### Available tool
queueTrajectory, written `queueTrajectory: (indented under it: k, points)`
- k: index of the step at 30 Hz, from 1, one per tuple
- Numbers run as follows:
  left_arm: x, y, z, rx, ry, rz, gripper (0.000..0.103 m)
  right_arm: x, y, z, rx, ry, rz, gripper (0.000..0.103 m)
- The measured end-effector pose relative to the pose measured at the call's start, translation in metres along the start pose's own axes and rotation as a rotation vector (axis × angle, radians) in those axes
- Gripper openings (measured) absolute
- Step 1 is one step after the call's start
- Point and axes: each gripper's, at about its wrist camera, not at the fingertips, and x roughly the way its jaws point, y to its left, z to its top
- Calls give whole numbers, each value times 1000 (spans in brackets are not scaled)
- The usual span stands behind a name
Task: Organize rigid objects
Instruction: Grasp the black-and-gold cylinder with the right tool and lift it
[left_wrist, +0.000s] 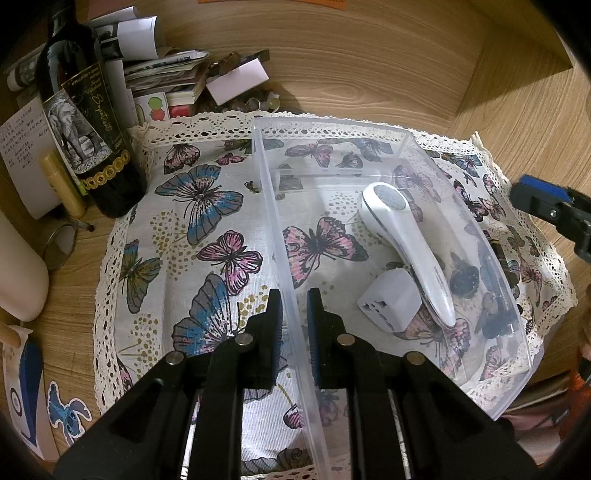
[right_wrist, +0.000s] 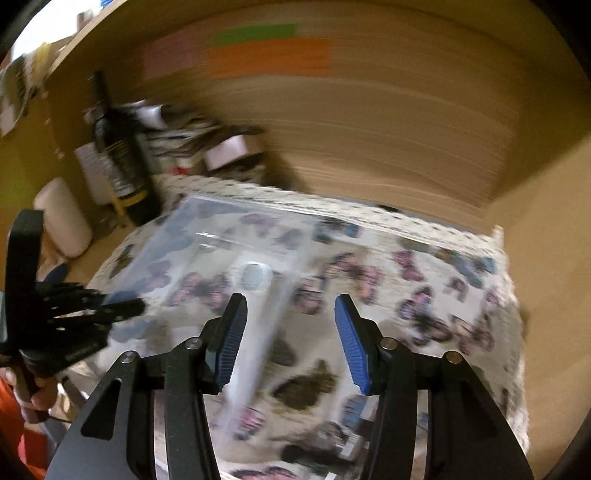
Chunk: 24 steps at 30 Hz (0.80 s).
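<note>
A clear plastic bin (left_wrist: 273, 206) stands on a butterfly cloth (left_wrist: 207, 229). My left gripper (left_wrist: 294, 299) is shut on the bin's left wall, one pad on each side of it. Inside the bin lie a white handheld device (left_wrist: 402, 240) and a pale grey plug adapter (left_wrist: 391, 302). Small dark items (left_wrist: 465, 280) show through the bin's right wall. In the blurred right wrist view my right gripper (right_wrist: 291, 325) stands open above the bin (right_wrist: 207, 218) and the white device (right_wrist: 255, 280), with nothing between its pads. One of its fingers (left_wrist: 543, 199) shows at the right edge of the left wrist view.
A dark wine bottle (left_wrist: 85, 122), a yellow tube (left_wrist: 62, 184), a white cylinder (left_wrist: 18, 266) and a pile of papers and small boxes (left_wrist: 162, 70) crowd the left and back of the wooden desk (left_wrist: 369, 74). A wooden wall rises behind.
</note>
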Motion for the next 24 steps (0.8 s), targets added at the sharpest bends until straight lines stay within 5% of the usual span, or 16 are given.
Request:
queueTrajectory:
  k: [13, 18, 24]
  points:
    - [0, -1, 0, -1, -1, 2, 13, 29, -80, -66, 217, 172, -146, 47]
    - [0, -1, 0, 0, -1, 3, 13, 36, -100, -85, 310, 197, -103, 47]
    - [0, -1, 0, 0, -2, 2, 13, 49, -86, -77, 249, 225, -124, 47]
